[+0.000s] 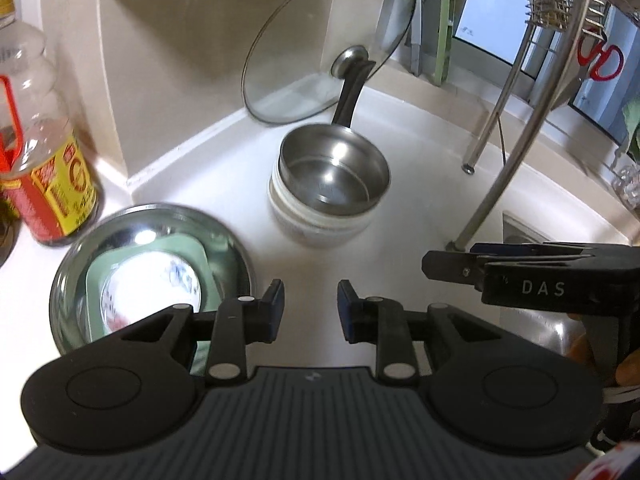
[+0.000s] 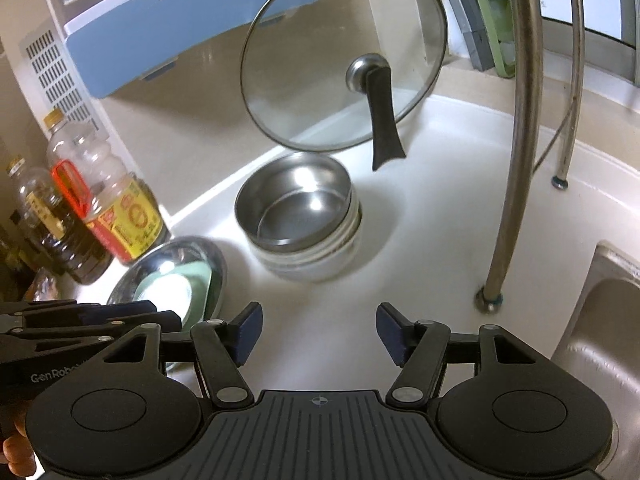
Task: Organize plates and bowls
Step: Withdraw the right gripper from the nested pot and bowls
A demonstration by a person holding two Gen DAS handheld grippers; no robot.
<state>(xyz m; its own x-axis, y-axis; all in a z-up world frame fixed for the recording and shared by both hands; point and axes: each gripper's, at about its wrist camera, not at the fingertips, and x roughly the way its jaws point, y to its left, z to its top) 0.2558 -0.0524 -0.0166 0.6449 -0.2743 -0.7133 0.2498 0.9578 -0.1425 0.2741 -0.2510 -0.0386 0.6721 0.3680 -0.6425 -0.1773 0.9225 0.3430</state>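
Both the left gripper [image 1: 311,310] and right gripper [image 2: 319,334] gape empty above the white counter [image 2: 440,220]; only the left view shows red-handled scissors [image 1: 600,62].

- White countertop [image 2: 420,216]: carries all items.
- Far centre: stack of white bowls [image 2: 316,258] topped by a steel bowl [image 2: 294,204]; glass lid [image 2: 344,60] leaning against the wall behind.
- Near left: steel plate [image 1: 152,276] holding smaller dishes.
- Far left: oil bottles [image 2: 108,204].
- Right: rack legs [image 2: 490,300].
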